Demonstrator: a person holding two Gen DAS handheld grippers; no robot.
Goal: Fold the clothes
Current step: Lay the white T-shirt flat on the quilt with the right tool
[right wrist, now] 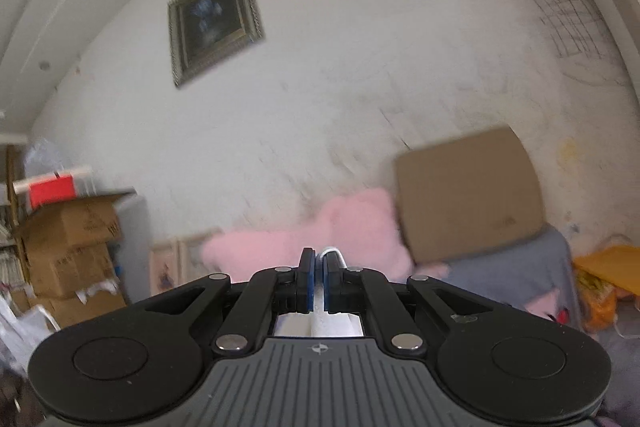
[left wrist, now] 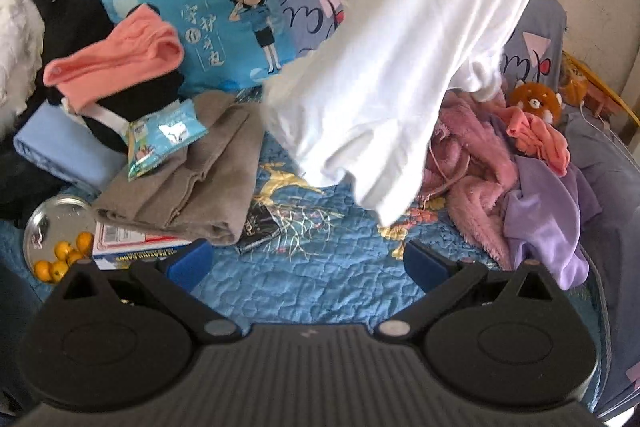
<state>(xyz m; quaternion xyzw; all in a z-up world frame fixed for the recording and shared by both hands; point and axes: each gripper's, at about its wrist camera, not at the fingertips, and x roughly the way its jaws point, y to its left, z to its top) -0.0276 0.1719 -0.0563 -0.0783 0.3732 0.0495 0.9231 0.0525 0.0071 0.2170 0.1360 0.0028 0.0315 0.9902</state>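
Observation:
A white garment [left wrist: 404,67] with pink print hangs in the air above the blue quilted bed, its lower edge just beyond my left gripper [left wrist: 308,263]. My left gripper is open and empty, its blue pads wide apart over the quilt [left wrist: 320,287]. My right gripper [right wrist: 319,281] is raised high and points at the wall. It is shut on a fold of the white garment [right wrist: 332,251], which shows between the pads and below them.
A stack of folded clothes [left wrist: 120,67] and a brown towel [left wrist: 188,179] lie left on the bed beside a blue cartoon pillow [left wrist: 212,15]. A heap of pink and purple clothes [left wrist: 520,179] lies right. A tray of oranges [left wrist: 56,231] sits at the left edge.

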